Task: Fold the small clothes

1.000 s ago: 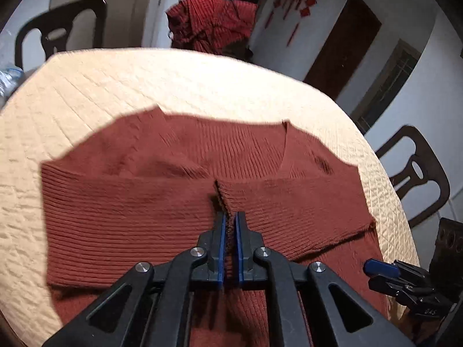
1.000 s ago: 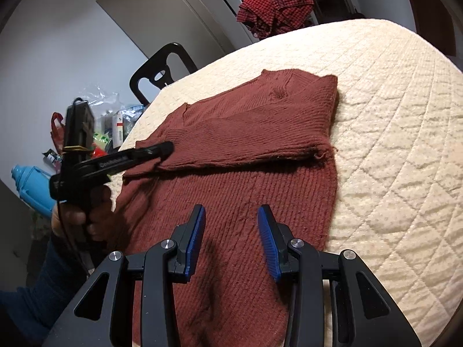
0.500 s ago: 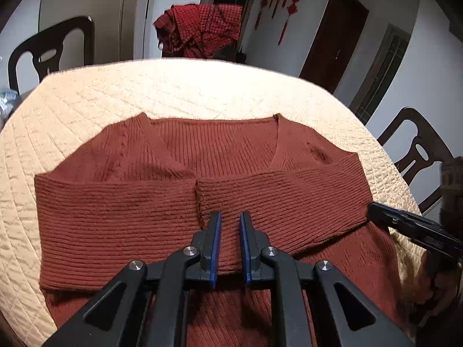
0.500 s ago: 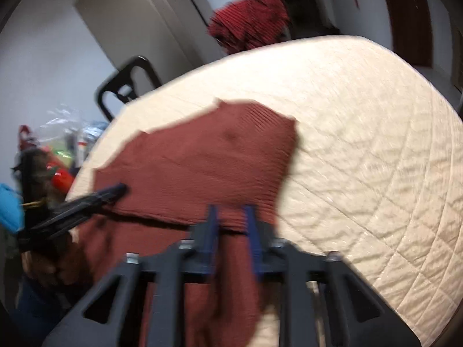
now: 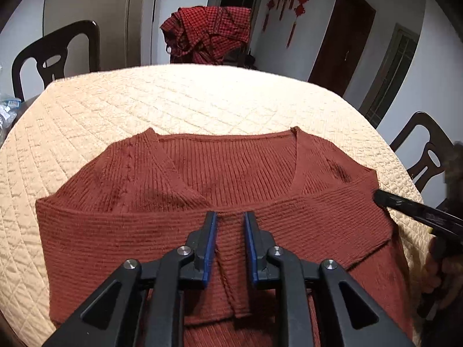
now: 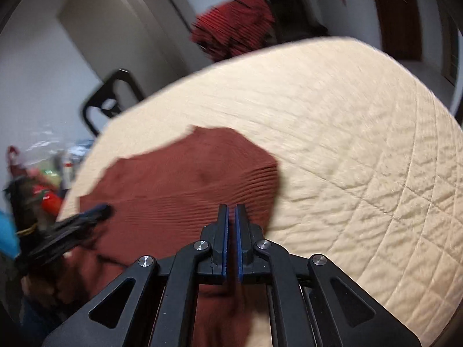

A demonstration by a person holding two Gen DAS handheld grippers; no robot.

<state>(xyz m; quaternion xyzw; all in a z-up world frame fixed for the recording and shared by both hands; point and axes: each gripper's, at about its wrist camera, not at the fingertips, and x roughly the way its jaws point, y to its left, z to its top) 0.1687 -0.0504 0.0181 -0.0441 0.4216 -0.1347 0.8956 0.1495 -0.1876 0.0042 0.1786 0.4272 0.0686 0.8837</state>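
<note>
A rust-red knit sweater (image 5: 260,173) lies flat on the round table, neckline at the far side and both sleeves folded across the chest. My left gripper (image 5: 230,217) hovers over the spot where the two cuffs meet. Its jaws are opening, with the cuff fabric lying loose between them, untouched by the pads. My right gripper (image 6: 231,211) is shut, its tips over the sweater's (image 6: 188,179) right edge, and I see no fabric pinched in it. In the left wrist view the right gripper (image 5: 382,196) points at the fold by the right shoulder.
A cream quilted cover (image 5: 202,101) spreads over the table beyond the sweater. A red checked cloth (image 5: 211,34) hangs on a chair at the far side. Dark chairs stand at the left (image 5: 55,55) and right (image 5: 425,150). Blurred clutter (image 6: 46,190) sits off the table's left edge.
The left jaws let go of the sleeve cuff and spread apart. The right gripper went from open to shut and swung toward the sweater's right edge.
</note>
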